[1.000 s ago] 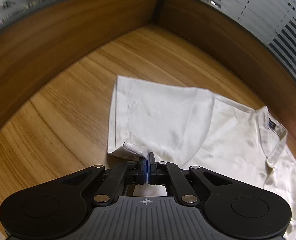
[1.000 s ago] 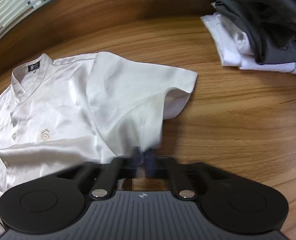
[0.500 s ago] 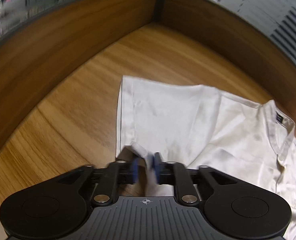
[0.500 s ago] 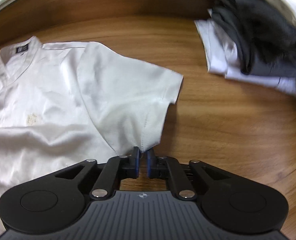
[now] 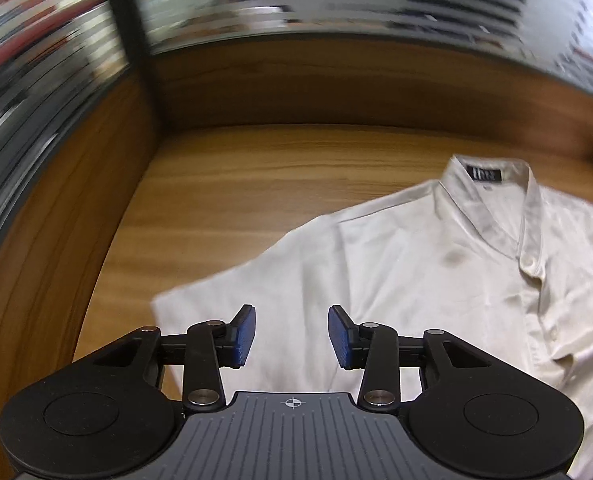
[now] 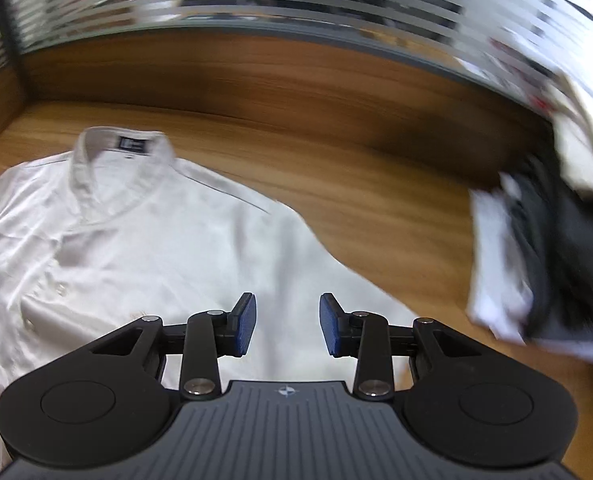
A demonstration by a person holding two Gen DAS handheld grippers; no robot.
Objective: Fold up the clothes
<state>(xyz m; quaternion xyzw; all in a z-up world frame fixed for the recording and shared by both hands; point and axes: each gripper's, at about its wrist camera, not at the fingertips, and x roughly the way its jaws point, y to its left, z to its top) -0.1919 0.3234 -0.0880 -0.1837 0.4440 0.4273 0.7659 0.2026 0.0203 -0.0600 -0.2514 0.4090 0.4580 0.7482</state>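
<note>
Wooden counter, boxed by a wooden wall with striped glass above; background streaked with motion blur in both views

Item one: white shirt, lying front-up on the counter, collar toward the back wall, both short sleeves now spread outward where a second ago we had them pinched at the edge

Item two: left gripper, jaws opening, nothing between the blue pads, sleeve cloth lying beneath and released

Item three: right gripper, likewise opening and empty over the other sleeve

We judge the spreading step finished and the shirt ready for a first fold

Item four: pile of dark and white clothes at the right, too smeared for us to count

Shirt hem and lower body hidden behind the gripper bodies; chest emblem not legible now
</note>
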